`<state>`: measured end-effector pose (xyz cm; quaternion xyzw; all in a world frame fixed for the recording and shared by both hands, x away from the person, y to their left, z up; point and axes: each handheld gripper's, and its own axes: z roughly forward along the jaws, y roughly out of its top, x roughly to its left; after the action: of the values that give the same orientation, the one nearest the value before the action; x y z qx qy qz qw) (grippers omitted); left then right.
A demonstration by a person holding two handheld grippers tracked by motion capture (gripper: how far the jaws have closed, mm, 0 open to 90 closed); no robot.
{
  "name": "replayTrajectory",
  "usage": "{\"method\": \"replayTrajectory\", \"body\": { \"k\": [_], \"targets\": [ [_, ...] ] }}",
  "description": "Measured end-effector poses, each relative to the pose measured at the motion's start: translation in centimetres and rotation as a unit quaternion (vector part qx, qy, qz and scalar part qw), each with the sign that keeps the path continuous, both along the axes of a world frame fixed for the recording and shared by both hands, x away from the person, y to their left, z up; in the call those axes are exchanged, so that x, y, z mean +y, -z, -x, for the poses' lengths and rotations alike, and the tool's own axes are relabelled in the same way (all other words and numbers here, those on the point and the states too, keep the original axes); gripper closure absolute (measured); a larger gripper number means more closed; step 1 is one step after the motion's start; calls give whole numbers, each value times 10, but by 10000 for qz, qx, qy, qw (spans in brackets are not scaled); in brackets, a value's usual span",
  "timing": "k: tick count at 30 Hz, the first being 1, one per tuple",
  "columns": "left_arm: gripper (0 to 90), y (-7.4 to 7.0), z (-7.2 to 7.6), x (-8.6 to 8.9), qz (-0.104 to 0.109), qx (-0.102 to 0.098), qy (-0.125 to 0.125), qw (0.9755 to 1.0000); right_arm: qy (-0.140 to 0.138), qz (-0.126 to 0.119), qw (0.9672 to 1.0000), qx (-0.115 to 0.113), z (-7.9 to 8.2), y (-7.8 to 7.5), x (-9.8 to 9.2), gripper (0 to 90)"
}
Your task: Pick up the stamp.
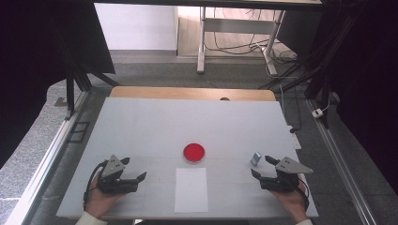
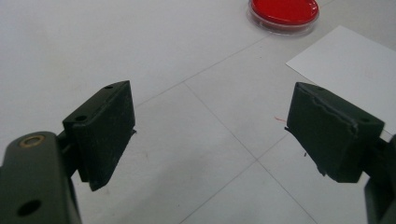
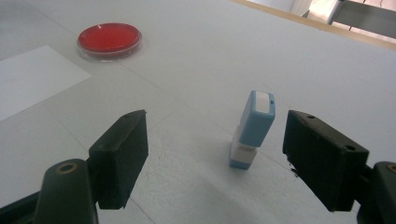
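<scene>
Right tongs (image 1: 261,166) sit at the near right of the bench (image 1: 141,122), jaws spread wide w/ nothing between the pads. The small blue-and-white stamp (image 1: 255,158) stands just beyond and a bit inward of them, close but apart. That's the relation the next move turns on, I'd say: the stamp lies fwd of the right tongs, almost on their line, nearer the jaw on the right side of the right gripper view. A short push fwd would put it between the pads.

Long axis: the stamp (image 3: 252,130) stands on end, leaning a little, wider blue top w/ a white label up, narrower base on the bench. The jaws flank it level, so they'd close across its upright body rather than along it.

Left tongs (image 1: 133,168) are at the near left, also open and empty, well apart from the stamp; the right hand (image 1: 293,199) is plainly the nearer one. The left hand (image 1: 101,199) holds its tongs low over bare bench.

Between the two: a white paper sheet (image 1: 191,190) at near centre, and a red round dish (image 1: 194,152) just beyond its far edge.

Views: the high view gives the layout but the stamp is only a tiny block there; the right gripper view gives its shape, lean and label. The left gripper view has the red dish (image 2: 284,11) and a corner of the sheet (image 2: 350,60) past its open jaws.
</scene>
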<state>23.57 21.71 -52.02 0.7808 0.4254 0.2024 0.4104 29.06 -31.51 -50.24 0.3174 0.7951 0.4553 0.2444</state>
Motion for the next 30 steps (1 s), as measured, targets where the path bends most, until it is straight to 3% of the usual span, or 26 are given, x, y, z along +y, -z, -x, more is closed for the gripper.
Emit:
{"method": "replayTrajectory", "body": {
  "k": [18,30],
  "targets": [
    [158,1,-1,-3,-214,-66,22,9997,-69,-79,9999,47,2,1,6,236],
    [157,1,-1,-1,-167,-64,1,9998,-23,-104,9999,64,1,-2,8,249]
  ]
}}
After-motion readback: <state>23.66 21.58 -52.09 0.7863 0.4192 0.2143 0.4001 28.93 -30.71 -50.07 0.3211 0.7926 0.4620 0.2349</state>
